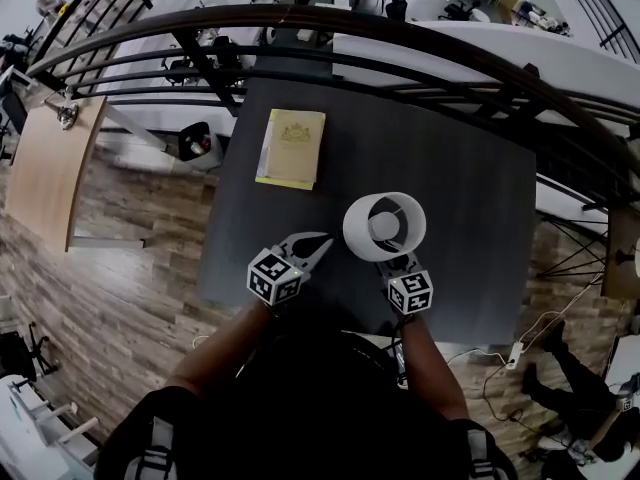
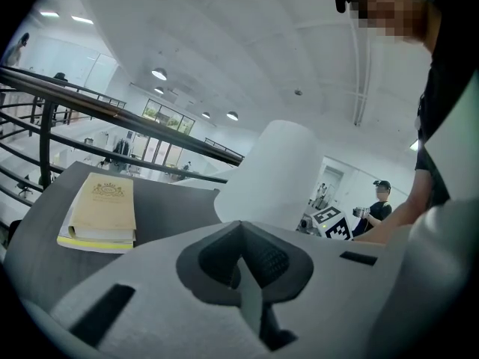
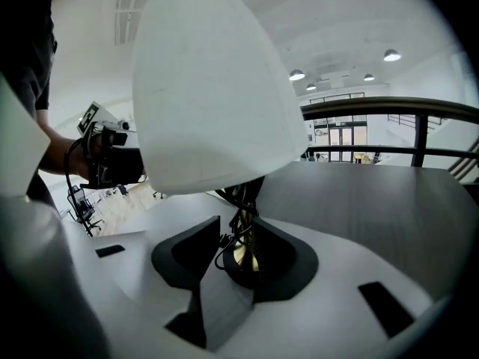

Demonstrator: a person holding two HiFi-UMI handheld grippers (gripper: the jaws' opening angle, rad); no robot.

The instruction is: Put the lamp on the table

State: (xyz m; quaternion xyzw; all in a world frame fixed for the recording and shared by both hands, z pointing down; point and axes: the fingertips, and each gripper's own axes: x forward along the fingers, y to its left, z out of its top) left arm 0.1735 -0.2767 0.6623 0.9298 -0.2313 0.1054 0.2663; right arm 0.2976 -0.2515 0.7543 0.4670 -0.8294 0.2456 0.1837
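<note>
Looking steeply down on a dark table ringed by a curved black railing. Over the near part of that table, a white-shaded lamp, upright, shade opening facing up at the head view. Cannot tell whether its foot rests on the tabletop (hidden under the shade and the gripper).

Just behind the lamp, touching its shade in the head view, the right gripper. From its own view: jaws spread wide, with the lamp's thin stem and a looped black cord standing in the gap. No clear pinch on the stem. Shade filling the upper left, grey tabletop stretching off to the right.

To the left of the lamp, just beside it, the left gripper. Jaws pressed together to a point, nothing between them. Beyond them the same white shade on the table.

Further back and to the left, well apart from the lamp, a thick yellow-edged book lying flat. Same book at the left in the left gripper view.
</note>
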